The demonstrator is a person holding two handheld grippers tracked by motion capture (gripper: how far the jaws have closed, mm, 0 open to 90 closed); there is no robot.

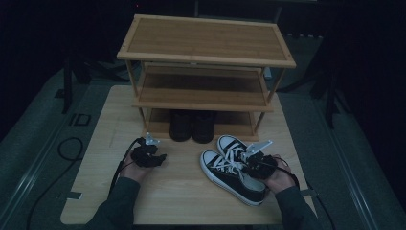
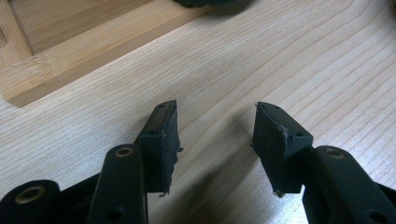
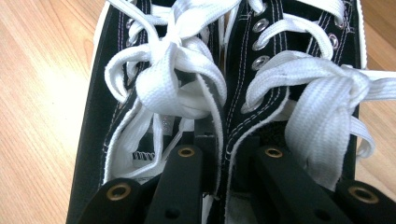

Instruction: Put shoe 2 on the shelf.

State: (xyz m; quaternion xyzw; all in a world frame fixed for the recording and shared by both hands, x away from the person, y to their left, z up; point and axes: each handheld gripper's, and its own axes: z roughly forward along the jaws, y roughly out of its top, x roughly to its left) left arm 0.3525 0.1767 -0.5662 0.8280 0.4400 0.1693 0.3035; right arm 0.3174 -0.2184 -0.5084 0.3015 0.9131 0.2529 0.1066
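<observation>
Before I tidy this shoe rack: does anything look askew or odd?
Nothing damaged or spilled. The pair of black-and-white sneakers sits angled on the table rather than on the rack; the right hand-held gripper pinches their adjoining inner sides together. Dark boots sit squarely on the bottom shelf.

Wooden table (image 1: 182, 191) — shoe rack (image 1: 206, 52), sneakers (image 1: 232, 167) on it.
</observation>
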